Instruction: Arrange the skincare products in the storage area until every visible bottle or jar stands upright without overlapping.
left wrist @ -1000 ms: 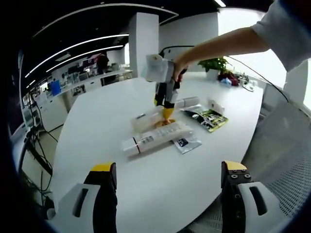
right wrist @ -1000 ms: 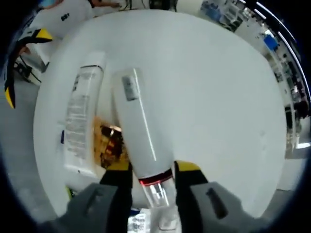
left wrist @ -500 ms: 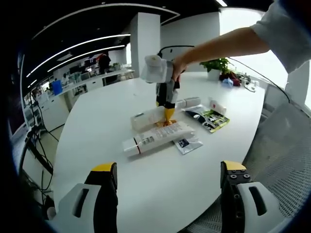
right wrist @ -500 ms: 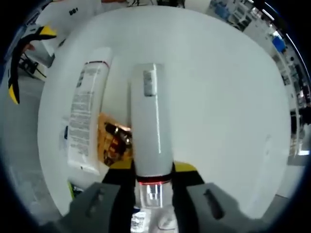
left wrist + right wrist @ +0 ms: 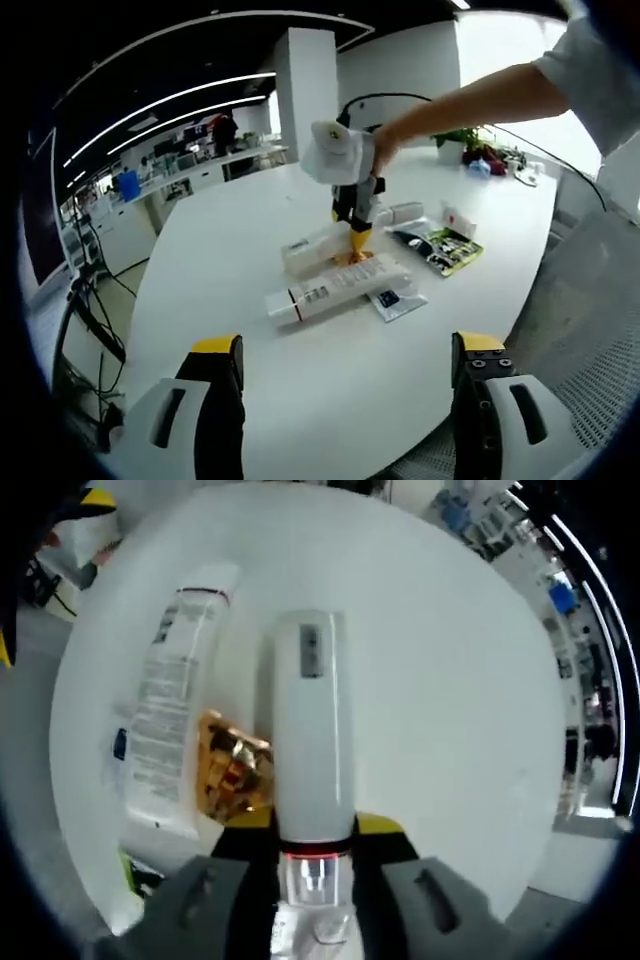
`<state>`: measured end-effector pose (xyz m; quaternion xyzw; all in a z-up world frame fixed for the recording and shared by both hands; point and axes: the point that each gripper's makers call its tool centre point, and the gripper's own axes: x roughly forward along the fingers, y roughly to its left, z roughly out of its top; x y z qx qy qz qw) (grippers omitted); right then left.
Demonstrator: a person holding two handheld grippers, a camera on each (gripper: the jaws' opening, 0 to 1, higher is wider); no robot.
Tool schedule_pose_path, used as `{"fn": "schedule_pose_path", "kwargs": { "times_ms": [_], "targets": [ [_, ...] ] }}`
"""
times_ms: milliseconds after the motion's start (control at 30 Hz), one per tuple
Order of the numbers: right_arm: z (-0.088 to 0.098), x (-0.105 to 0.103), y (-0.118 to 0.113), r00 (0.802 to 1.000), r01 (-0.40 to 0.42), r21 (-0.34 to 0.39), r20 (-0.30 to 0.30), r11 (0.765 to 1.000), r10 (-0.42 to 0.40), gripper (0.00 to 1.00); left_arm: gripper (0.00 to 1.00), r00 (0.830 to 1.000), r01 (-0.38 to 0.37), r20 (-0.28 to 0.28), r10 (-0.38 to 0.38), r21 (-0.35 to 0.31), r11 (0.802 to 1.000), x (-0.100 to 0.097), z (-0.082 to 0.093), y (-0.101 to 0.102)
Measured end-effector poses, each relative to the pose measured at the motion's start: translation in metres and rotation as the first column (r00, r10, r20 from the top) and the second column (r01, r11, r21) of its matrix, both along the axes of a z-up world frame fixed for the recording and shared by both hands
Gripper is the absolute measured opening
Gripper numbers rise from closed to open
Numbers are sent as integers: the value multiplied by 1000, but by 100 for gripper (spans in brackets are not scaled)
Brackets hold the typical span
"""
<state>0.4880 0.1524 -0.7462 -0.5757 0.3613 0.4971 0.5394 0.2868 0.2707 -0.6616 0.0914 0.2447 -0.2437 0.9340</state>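
White office table (image 5: pixel 250 220), tubes lying flat — one in the grip

Right gripper (image 5: pixel 312 832) is clamped on a white tube (image 5: pixel 312 740) near its cap end; a second tube (image 5: pixel 170 715) and gold packet (image 5: pixel 232 768) lie at its 9 o'clock. Left gripper (image 5: pixel 340 400) hovers with jaws apart. Tip it slowly onto its cap — no containers to report.

Lighting: bright, even, with strong fisheye bending.
Ceiling strip lights (image 5: pixel 160 100) and a window glare; table (image 5: pixel 330 400) edges curve, soft shadows.
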Motion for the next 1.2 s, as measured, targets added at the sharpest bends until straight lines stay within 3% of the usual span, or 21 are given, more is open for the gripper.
{"fn": "schedule_pose_path", "kwargs": {
  "times_ms": [167,233,400,567,700,733,867,1000,1167,1200],
  "targets": [
    [15,1,2,987,-107,-42,112,993,111,26,82,1000,-28,16,27,26,999,1,4,2],
    [17,-2,2,984,-116,-41,132,992,120,26,81,999,-35,23,34,47,998,3,4,3],
    [32,-8,5,956,-191,-48,218,980,197,26,78,997,-75,38,73,67,995,12,6,8],
    [47,-12,5,903,-277,-88,316,957,290,26,76,994,-90,75,82,111,990,27,9,8],
    [53,-14,3,867,-315,-114,370,942,335,26,74,988,-89,138,65,181,979,46,12,6],
    [55,-14,3,858,-325,-119,381,938,345,26,73,989,-80,136,54,194,978,50,11,3],
    [62,-19,2,811,-367,-159,428,916,399,26,72,972,-60,236,2,236,970,76,22,-8],
    [63,-24,0,795,-380,-179,438,907,420,26,68,959,-12,276,-68,278,960,96,19,-22],
    [66,-29,1,770,-398,-204,456,895,446,26,63,914,129,307,-264,398,908,121,8,-60],
    [67,-29,1,768,-402,-202,456,893,449,26,61,912,133,307,-271,404,905,125,6,-63]
  ]
}}
